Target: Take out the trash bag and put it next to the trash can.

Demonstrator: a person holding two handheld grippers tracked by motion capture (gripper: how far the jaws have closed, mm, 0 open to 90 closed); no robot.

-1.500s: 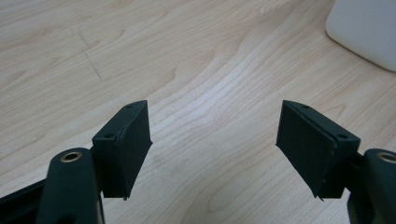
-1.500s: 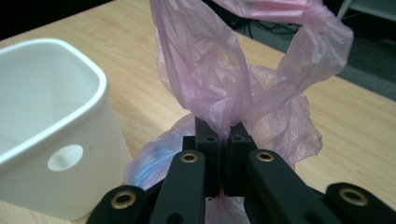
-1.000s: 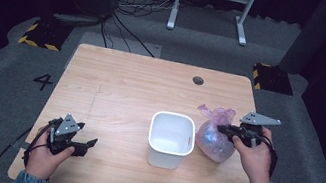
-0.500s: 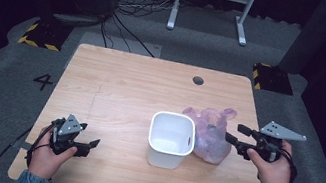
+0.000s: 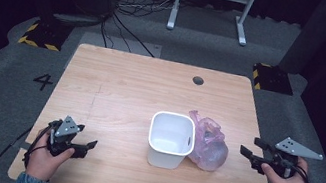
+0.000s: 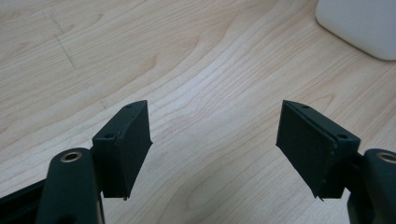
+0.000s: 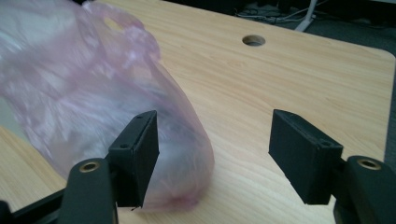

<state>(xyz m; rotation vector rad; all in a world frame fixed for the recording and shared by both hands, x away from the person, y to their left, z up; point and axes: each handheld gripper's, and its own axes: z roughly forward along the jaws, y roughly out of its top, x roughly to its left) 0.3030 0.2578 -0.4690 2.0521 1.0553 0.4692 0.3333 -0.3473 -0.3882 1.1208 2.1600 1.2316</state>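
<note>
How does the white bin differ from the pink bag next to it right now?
The white rigid plastic bin stands upright, mouth open, nothing visible inside; the translucent pink plastic bag is crumpled, slumped against the bin's right side, with something dark inside. The bin is opaque and rectangular, the bag see-through and shapeless. Both rest on the wooden table, ungripped.

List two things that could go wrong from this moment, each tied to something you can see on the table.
1. The pink plastic bag leans against the white bin. It looks thin and slack, so it may slump or slip if the open right gripper pinches only a loose fold.
2. The bin looks light and stands unheld, while the open left gripper sits well apart from it. Pushing or stuffing the bag could slide or tip the bin.
</note>
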